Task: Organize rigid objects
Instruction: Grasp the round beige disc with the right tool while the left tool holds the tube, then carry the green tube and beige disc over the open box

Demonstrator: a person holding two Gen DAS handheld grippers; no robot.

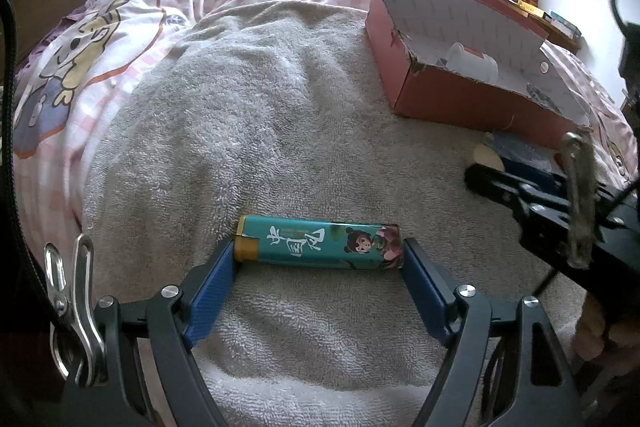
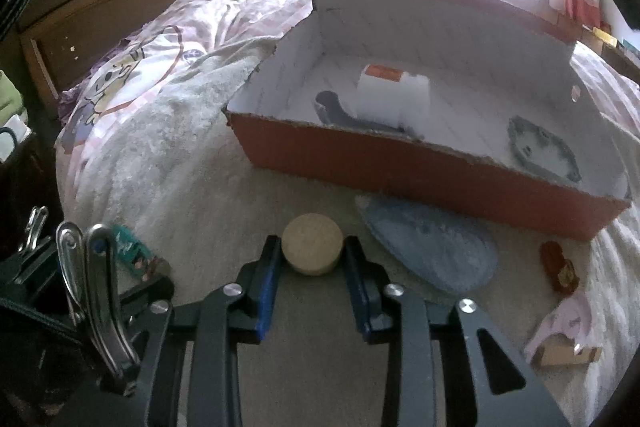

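Pinching a round cork disc [image 2: 312, 247], right gripper [image 2: 312, 259].

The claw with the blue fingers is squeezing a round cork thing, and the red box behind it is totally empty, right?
Nearly. The right gripper does squeeze the round cork piece, but the red box behind it is not empty. The right wrist view shows a white container lying inside, plus a grey patterned piece near the right end.

teal cartoon-printed lighter [image 1: 320, 245], red box [image 2: 420, 171], tan cork [image 2: 312, 243]
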